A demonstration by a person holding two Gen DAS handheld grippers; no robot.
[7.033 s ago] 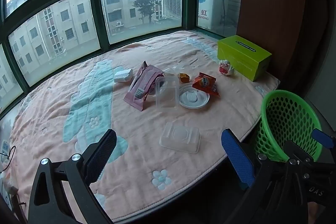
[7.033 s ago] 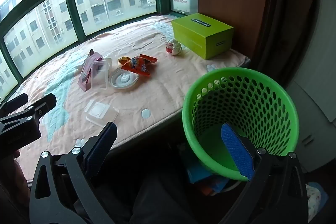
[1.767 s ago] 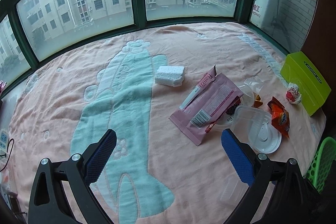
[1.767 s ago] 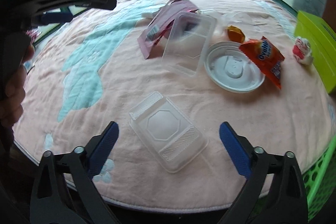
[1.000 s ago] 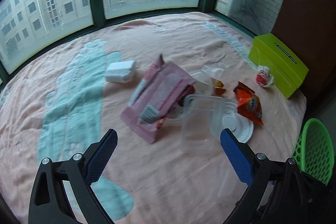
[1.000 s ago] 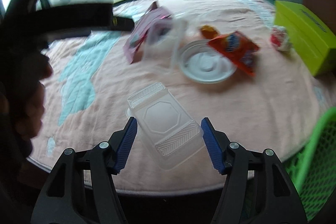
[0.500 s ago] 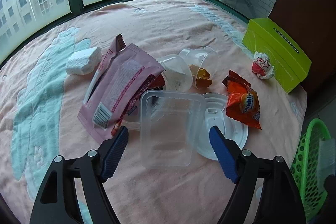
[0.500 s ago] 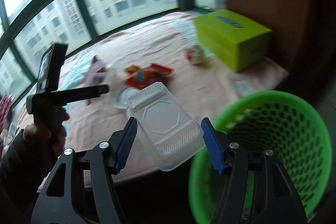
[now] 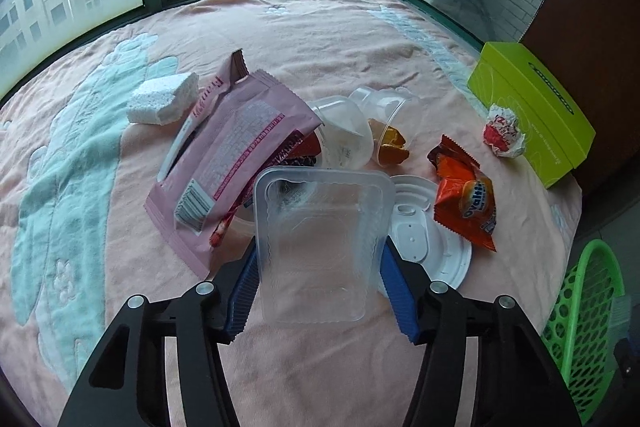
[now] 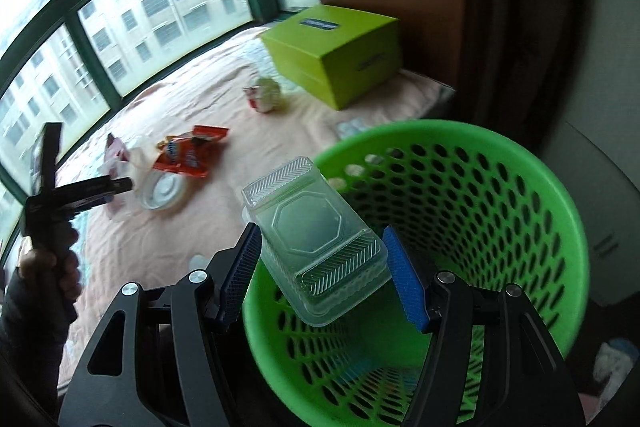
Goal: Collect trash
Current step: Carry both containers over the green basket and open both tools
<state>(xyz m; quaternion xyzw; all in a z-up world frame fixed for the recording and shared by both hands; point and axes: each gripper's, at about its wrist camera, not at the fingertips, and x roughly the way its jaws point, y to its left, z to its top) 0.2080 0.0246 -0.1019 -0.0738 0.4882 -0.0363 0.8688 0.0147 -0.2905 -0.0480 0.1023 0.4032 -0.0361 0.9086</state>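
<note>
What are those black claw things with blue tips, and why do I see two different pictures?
They are two grabbers a person holds, each with its own camera. The left gripper is closing its jaws on a clear plastic tray on the pink blanket, near a pink wrapper, an orange snack bag, a white lid and a green box. The right gripper holds a clear container over the green basket, ready to drop it.

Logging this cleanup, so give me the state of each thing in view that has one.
Left gripper: jaws closing on clear tray.
Right gripper: clamps clear lid over green basket.
Pink wrapper: torn open.
Clear cups: tipped over.
</note>
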